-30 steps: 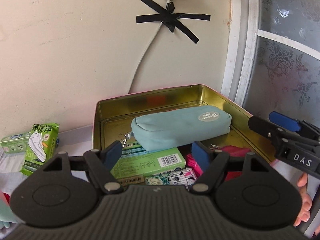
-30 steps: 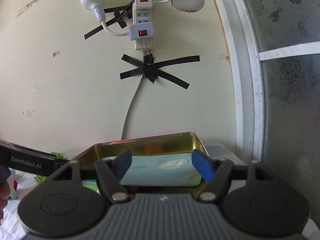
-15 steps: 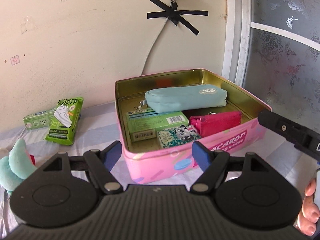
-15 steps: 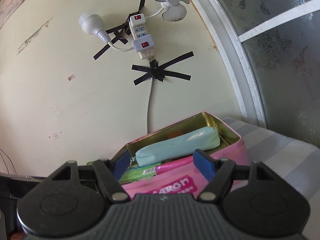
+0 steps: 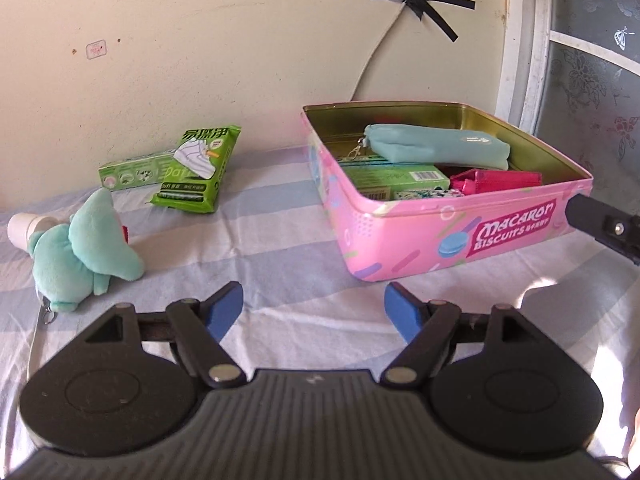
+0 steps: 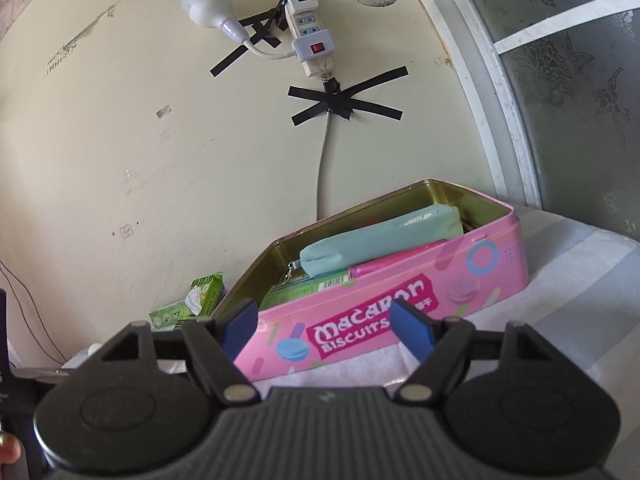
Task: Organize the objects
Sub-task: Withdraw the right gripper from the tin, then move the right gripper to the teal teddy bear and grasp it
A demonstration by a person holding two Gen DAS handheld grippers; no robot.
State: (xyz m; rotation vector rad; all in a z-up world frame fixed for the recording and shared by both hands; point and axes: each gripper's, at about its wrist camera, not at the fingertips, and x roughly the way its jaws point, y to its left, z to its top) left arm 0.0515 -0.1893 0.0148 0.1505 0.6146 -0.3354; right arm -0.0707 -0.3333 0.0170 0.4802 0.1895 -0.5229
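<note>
A pink biscuit tin (image 5: 460, 236) stands open on the striped cloth at the right, holding a teal pencil case (image 5: 436, 146), a green box (image 5: 396, 178) and a magenta pouch (image 5: 500, 180). It also shows in the right wrist view (image 6: 380, 320). A teal plush toy (image 5: 80, 240), a green wipes pack (image 5: 196, 168) and a green box (image 5: 132, 170) lie to the left. My left gripper (image 5: 314, 312) is open and empty, back from the tin. My right gripper (image 6: 324, 324) is open and empty in front of the tin.
A white cup (image 5: 24, 228) lies behind the plush. The beige wall (image 5: 200, 60) with a taped cable (image 5: 416, 0) is close behind. A frosted window (image 5: 592, 80) is at the right. A power strip (image 6: 308, 32) hangs on the wall.
Both grippers have pulled back and away from the tin, which now sits farther off. The plush, wipes pack and cup have come into the left view.
</note>
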